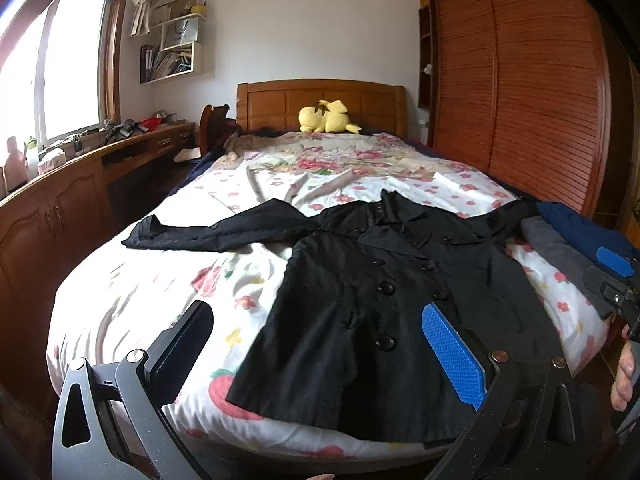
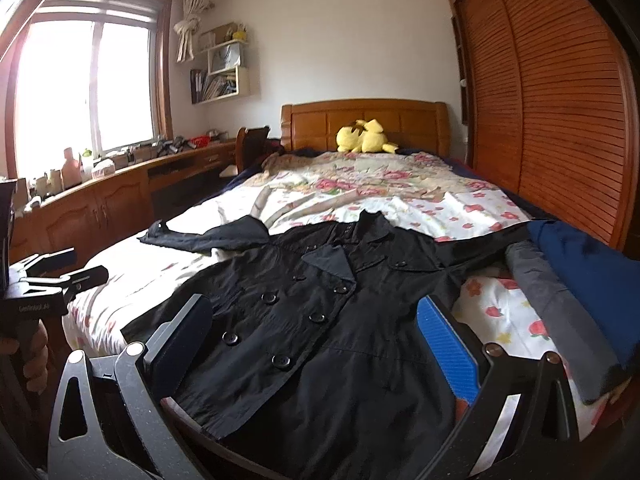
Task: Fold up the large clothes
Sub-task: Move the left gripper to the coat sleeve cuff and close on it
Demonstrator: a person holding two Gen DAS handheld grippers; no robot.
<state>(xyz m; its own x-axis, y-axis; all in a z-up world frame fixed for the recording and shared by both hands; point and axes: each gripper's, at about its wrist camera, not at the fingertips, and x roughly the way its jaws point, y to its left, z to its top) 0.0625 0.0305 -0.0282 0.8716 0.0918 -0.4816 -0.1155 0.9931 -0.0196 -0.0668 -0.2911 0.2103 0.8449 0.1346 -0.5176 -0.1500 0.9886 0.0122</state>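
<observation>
A: We see a black coat (image 1: 360,288) lying flat on the bed (image 1: 132,292), front side up, with its buttons showing. The collar points at the headboard, and the bottom edge hangs near the foot of the bed.

B: One sleeve (image 1: 208,232) sticks out from the coat toward the window side. The other sleeve runs out to the cupboard side, and we cannot see its end.

A: Our left tongs (image 1: 316,352) are spread wide. They hold nothing. They hang over the bottom part of the coat, and we cannot tell if they touch it.

B: Our right tongs (image 2: 316,340) are spread wide too, and they hold nothing. They hang over the coat's middle, near the buttons.

A: Beside the coat, on the cupboard side, there is a pile of folded clothes (image 2: 576,292), grey and dark blue. The coat's sleeve goes next to that pile.

B: Far past the coat's collar, a yellow soft toy (image 1: 326,117) sits by the headboard (image 1: 320,100).

A: In the right view we see a hand (image 2: 32,356) holding the other tool's handle, off past the coat's window side.

B: The sheet under the coat is white with pink flowers and strawberries.
</observation>
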